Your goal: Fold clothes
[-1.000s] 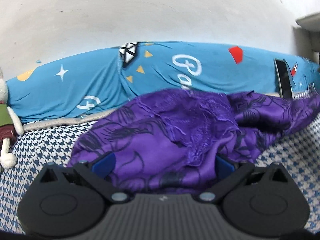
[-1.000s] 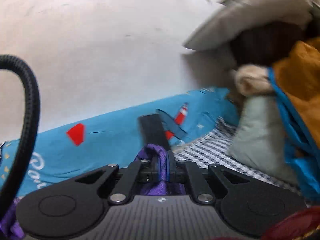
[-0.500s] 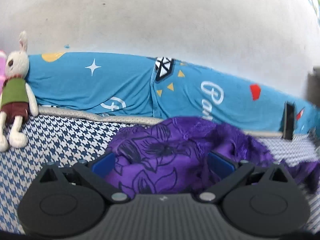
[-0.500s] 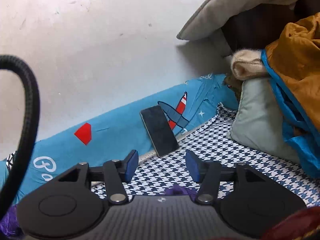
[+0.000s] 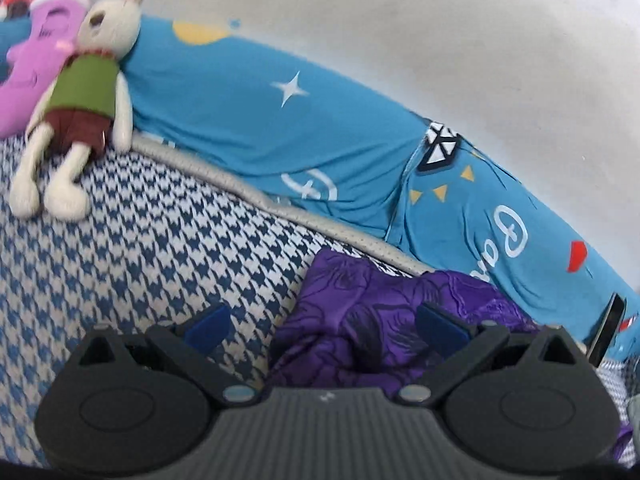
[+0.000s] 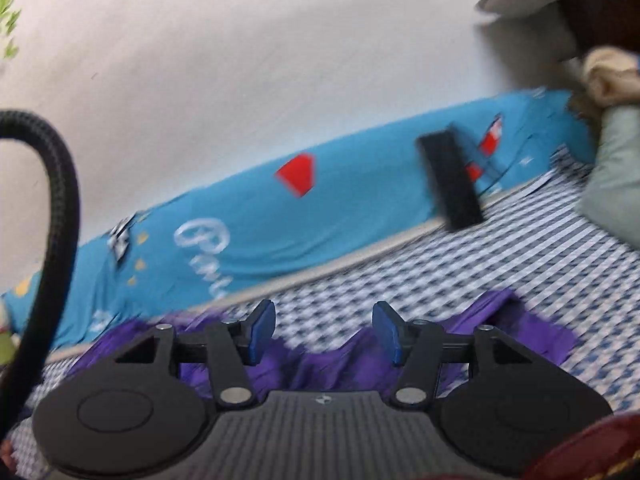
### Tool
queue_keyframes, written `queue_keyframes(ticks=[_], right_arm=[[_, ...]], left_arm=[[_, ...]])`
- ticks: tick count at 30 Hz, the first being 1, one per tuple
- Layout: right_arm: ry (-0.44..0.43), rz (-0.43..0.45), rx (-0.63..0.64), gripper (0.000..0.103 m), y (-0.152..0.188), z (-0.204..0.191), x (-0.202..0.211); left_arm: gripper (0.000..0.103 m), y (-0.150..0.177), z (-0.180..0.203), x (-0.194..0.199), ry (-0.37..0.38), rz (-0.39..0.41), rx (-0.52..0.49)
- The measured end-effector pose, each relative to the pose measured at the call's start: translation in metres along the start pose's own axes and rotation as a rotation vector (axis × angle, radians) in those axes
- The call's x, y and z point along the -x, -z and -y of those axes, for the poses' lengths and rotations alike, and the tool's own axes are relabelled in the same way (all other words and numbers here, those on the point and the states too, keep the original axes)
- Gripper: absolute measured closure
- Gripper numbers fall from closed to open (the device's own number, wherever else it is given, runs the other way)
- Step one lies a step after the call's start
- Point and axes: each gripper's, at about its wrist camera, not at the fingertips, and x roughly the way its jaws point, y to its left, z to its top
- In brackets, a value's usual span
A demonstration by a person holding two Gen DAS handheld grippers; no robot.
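A crumpled purple garment [image 5: 380,320] with a dark flower print lies on the blue-and-white houndstooth bed cover [image 5: 160,248]. My left gripper [image 5: 322,326] hangs open just above it; its right pad sits over the cloth, its left pad over bare cover. In the right wrist view the purple garment [image 6: 328,364] spreads flat under and in front of my right gripper [image 6: 324,332], which is open with nothing between its blue pads. That view is blurred by motion.
A blue printed sheet [image 5: 320,128] runs along the white wall behind the bed. A stuffed rabbit [image 5: 76,96] and a pink plush lie at the far left. A black phone [image 6: 450,180] leans on the sheet. Pillows and piled clothes [image 6: 616,168] stand at the right.
My right gripper opened and let go of the purple garment, which now lies on the bed. My left gripper stayed open and swung left, bringing the stuffed rabbit into view.
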Motion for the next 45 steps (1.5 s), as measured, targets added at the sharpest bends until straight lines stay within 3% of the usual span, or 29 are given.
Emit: queue_keyframes(ticks=[8,23,25,27,28,30,33,37,40,45], right_arm=[[-0.108,-0.072,0.115,0.047,0.021,-0.035,-0.009],[-0.198,-0.172,0.191,0.046,0.04,-0.066,-0.026],[-0.213,-0.2,0.199,0.046,0.044,-0.07,-0.03],[-0.226,-0.228,0.197,0.046,0.047,-0.071,-0.035],[-0.231,-0.242,0.195,0.046,0.048,-0.071,-0.037],[-0.226,-0.262,0.193,0.046,0.051,-0.072,-0.041],[-0.219,-0.29,0.18,0.045,0.053,-0.073,-0.047],[-0.216,-0.287,0.183,0.045,0.053,-0.075,-0.048],[-0.216,-0.279,0.191,0.045,0.054,-0.076,-0.047],[-0.212,-0.271,0.188,0.045,0.054,-0.073,-0.046]], left_arm=[[0.0,0.003,-0.008,-0.028,0.036,-0.078,0.051],[0.001,0.0,-0.02,-0.088,0.101,-0.216,0.163],[0.009,-0.001,-0.018,-0.093,0.114,-0.233,0.164],[0.034,-0.002,-0.014,-0.094,0.13,-0.239,0.154],[0.039,-0.002,-0.011,-0.093,0.137,-0.236,0.149],[0.059,-0.002,-0.005,-0.09,0.151,-0.23,0.139],[0.075,-0.004,0.009,-0.072,0.128,-0.153,0.081],[0.08,-0.012,0.036,-0.031,0.065,0.031,-0.07],[0.086,-0.014,0.052,0.001,-0.033,0.19,-0.196],[0.088,-0.018,0.045,0.041,-0.149,0.32,-0.195]])
